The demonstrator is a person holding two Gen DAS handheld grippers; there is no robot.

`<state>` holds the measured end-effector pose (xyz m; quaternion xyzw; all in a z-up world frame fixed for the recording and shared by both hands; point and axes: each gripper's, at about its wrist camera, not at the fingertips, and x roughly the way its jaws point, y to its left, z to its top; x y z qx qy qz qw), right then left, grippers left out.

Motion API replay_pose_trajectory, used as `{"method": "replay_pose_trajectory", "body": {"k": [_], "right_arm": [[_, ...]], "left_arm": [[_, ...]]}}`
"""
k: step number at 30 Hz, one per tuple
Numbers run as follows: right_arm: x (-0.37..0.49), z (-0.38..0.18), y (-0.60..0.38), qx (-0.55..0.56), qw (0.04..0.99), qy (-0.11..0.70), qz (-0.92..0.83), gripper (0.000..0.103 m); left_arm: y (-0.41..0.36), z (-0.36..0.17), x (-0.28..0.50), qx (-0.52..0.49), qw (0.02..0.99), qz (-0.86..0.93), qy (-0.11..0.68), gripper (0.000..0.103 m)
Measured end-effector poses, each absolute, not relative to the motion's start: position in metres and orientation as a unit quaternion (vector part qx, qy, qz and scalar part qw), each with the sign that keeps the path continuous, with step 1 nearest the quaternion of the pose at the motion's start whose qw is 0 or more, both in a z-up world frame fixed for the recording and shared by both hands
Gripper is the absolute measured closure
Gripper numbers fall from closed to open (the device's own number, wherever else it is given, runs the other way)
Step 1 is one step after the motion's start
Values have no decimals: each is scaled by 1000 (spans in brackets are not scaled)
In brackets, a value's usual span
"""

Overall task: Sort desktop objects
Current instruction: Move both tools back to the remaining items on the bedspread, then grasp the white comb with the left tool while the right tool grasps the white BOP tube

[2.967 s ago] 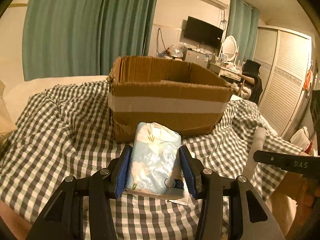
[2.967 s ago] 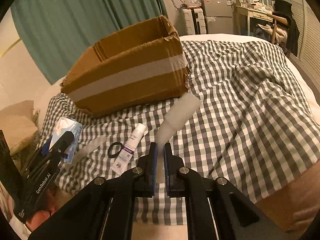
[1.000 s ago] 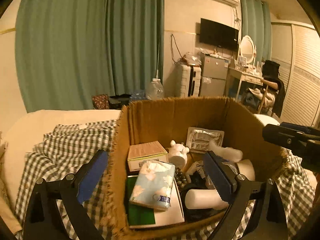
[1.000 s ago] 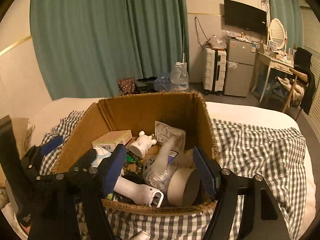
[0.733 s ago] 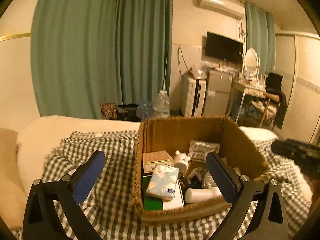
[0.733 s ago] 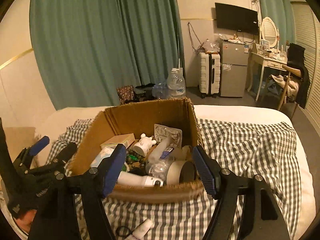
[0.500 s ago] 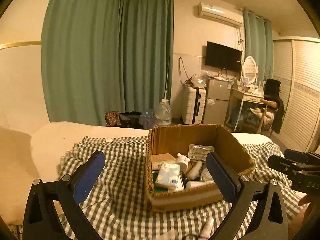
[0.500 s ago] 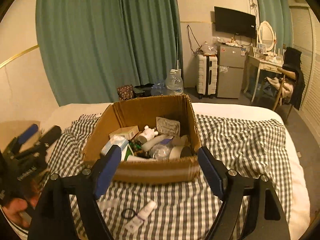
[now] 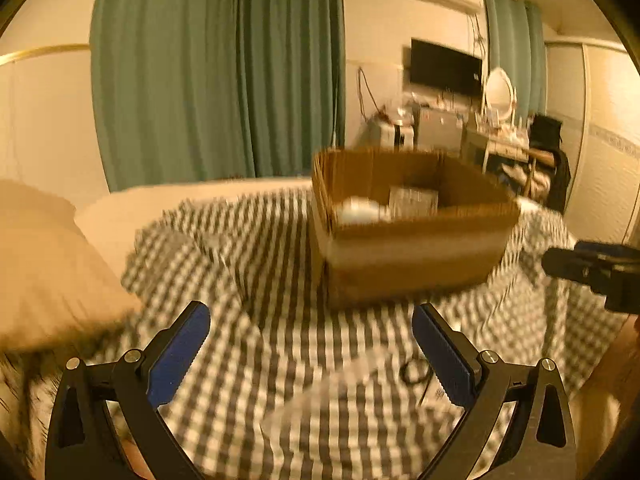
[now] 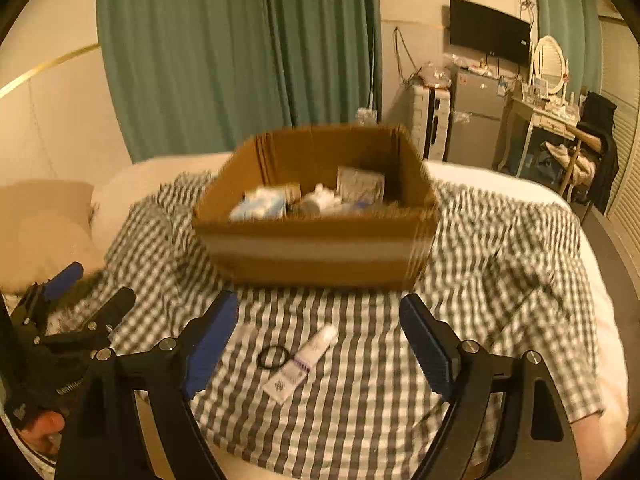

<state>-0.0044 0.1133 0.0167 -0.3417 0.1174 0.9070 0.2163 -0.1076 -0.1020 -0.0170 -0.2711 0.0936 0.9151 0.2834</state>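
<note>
Left wrist view. The left gripper (image 9: 308, 350) stands with its fingers (image 9: 178, 354) wide apart and nothing between them, aimed down at the checked cloth (image 9: 280, 280) on the bed. The cardboard box (image 9: 412, 248) sits far and to the right of the fingers, with white items showing over its rim. Near the right finger lies a black hair tie (image 9: 416, 372), and a pale blurred shape lies near the bottom centre (too smeared to identify). The right gripper (image 9: 592, 270) enters at the right edge.

Right wrist view. The right gripper (image 10: 320, 346) has its fingers (image 10: 210, 344) wide and opening further, with nothing clasped. The white tube (image 10: 302, 364) lies on the cloth directly between and just beyond the two fingers, its long axis running diagonally from near left to far right, cap end farther away. The hair tie (image 10: 273, 357) lies just beside the tube, on its left. The box (image 10: 320, 248) stands beyond both, already holding several items. The left gripper (image 10: 72, 300) sits at the far left of the frame, well apart from the tube (so the right hand is judged the nearer for taking it).
</note>
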Motion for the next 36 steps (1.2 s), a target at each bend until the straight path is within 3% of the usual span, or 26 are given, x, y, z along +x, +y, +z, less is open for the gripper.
{"method": "replay_pose_trajectory", "body": {"k": [7,17,19,21,24,31,33,36], "right_arm": [[-16,-43,123,-384,208,146,888,20],[-23,-83,136,-415,207,161,871,20],[-26,-88,136,-420,204,165,868,20],[-30,-93,135,-425,201,170,866,20],[-37,-100,131,-433,191,175,863,20],[-45,-107,129,-436,193,177,861,20],[-51,-108,135,-433,200,188,859,21],[-60,-113,142,-435,206,199,854,27]], "left_arm": [[-89,-81,-113,-300,303,892,149,0],[-53,-145,-142,-363,309,852,217,1],[-55,-146,-146,-382,327,843,190,12],[-56,-144,-146,-396,343,834,175,36],[-53,-139,-140,-385,347,833,194,62],[-60,-127,-143,-385,337,843,169,82],[-59,-122,-142,-381,338,844,168,92],[-60,-113,-140,-372,352,846,152,92]]}}
